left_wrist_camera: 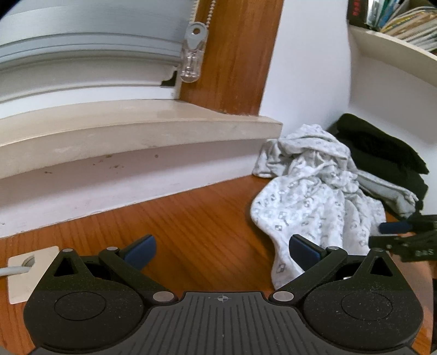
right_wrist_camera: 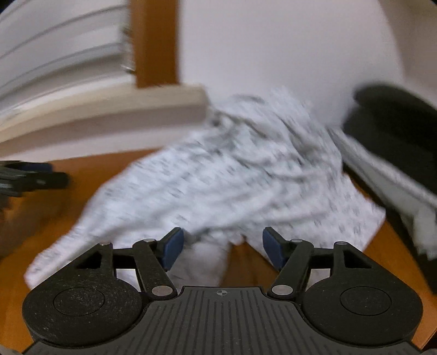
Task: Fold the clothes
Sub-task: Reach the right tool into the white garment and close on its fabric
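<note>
Both grippers are wide and hold nothing. Move your right gripper (right_wrist_camera: 222, 247) down onto what looks like the edge of the white shirt (right_wrist_camera: 232, 174), low in the frame, then pinch.

Glossy wood tabletop (left_wrist_camera: 191, 218); soft crumpled printed cloth garment (left_wrist_camera: 308, 196).

No writing is showing clearly enough to read; red marks on a dark book spine (left_wrist_camera: 357, 11) are staying blurred.

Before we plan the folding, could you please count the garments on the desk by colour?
White patterned garment, crumpled: 1
Black garment, folded: 1
Grey garment, folded under the black one: 1
Total: 3
</note>
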The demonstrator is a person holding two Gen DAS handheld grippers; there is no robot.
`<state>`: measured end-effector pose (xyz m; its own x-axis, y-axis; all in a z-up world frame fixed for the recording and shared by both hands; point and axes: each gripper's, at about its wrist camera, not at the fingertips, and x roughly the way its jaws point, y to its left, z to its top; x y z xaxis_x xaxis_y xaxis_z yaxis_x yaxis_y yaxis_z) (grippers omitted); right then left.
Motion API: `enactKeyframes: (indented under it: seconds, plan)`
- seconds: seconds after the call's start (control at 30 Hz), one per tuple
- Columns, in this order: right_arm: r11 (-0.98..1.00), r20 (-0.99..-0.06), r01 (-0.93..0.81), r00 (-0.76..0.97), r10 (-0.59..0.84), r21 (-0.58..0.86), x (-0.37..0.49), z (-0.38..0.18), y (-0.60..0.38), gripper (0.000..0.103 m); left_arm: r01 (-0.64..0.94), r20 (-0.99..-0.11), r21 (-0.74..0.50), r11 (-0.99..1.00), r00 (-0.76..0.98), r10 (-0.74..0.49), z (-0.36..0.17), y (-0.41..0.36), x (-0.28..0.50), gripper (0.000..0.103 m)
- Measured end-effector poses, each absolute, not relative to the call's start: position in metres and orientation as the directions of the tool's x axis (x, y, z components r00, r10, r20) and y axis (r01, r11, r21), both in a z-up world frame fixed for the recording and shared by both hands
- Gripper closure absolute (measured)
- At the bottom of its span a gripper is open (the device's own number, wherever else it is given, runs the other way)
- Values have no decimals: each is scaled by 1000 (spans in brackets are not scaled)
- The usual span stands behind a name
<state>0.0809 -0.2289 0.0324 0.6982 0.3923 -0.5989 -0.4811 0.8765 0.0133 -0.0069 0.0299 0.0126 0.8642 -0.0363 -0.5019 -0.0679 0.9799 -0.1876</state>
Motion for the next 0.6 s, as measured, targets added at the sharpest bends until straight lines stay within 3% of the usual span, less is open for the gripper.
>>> enactKeyframes:
  seconds: [0.1, 0.23, 0.27, 0.33, 0.37, 0.6]
  plan:
    - [875, -600, -479, 678, 425, 79, 89, 22, -234, 42, -42, -506, -213, 976, 859, -74, 11, 29, -6, 3]
    - [843, -606, -534, 652, 456, 59, 88, 15, -222, 61, -19, -515, -220, 975, 851, -100, 10, 26, -5, 6]
    - [839, -603, -542, 656, 454, 42, 86, 15, -218, 63, -21, -519, -220, 975, 849, -99, 9, 26, -4, 8]
    - [830, -601, -558, 655, 458, 24, 80, 17, -213, 70, -12, -532, -227, 974, 839, -114, 8, 23, -2, 28]
    - [826, -604, -564, 652, 459, 18, 79, 18, -211, 70, -5, -540, -234, 972, 832, -126, 6, 22, -1, 37]
    - [804, -616, -594, 621, 484, 33, 70, 19, -211, 73, 56, -573, -189, 980, 805, -156, -2, 0, 1, 42]
